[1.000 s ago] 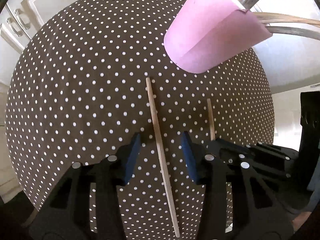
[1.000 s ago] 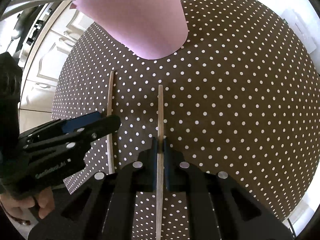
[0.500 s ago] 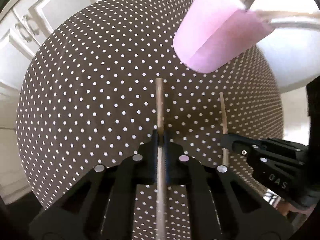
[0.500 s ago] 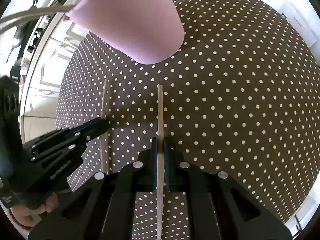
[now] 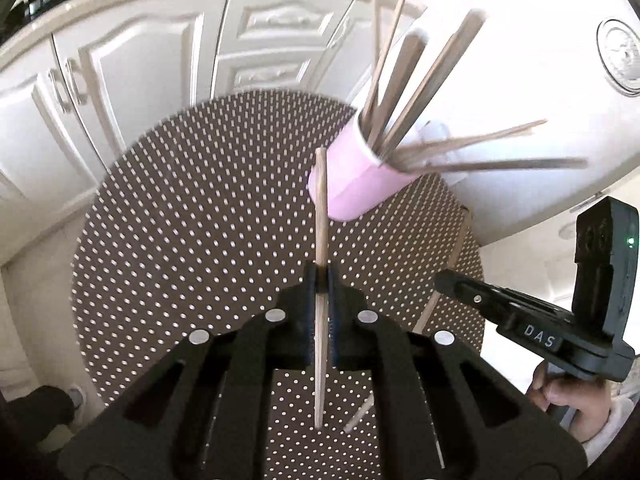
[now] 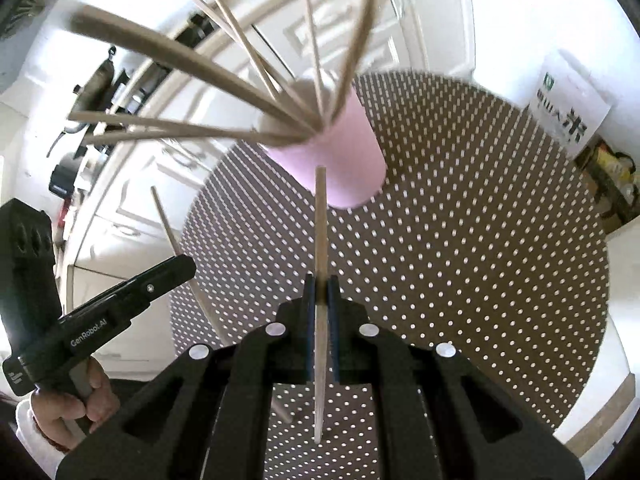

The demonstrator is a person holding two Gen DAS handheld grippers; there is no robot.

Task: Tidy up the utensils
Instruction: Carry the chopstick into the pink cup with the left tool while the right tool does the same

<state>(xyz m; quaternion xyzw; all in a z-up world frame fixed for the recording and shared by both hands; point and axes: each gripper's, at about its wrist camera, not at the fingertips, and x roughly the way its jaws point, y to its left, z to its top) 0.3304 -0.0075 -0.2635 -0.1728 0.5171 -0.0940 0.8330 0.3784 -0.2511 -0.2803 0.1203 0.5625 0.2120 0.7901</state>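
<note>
Chopsticks were what I had to tidy, and most of the job looked done; the round, dotted tabletop (image 5: 192, 216) under me lay bare of loose sticks as far as I could see, with white cabinet doors (image 5: 132, 80) behind it; the pink cup (image 5: 360, 184) stood toward its far side, already bristling with a fan of wooden sticks (image 6: 224, 76) leaning out over its rim; my left gripper (image 5: 321, 276) had its jaws clamped together on one chopstick (image 5: 321, 208), held clear above the cloth, tip pointing toward the cup's near wall; my right gripper (image 6: 321, 280) had its jaws pinched on a second chopstick (image 6: 321, 216) in the same way, also off the cloth; each gripper showed at the edge of the other's view, the two side by side and apart. I judged only these two sticks were left: carry each above the rim, tip it in, then open.
</note>
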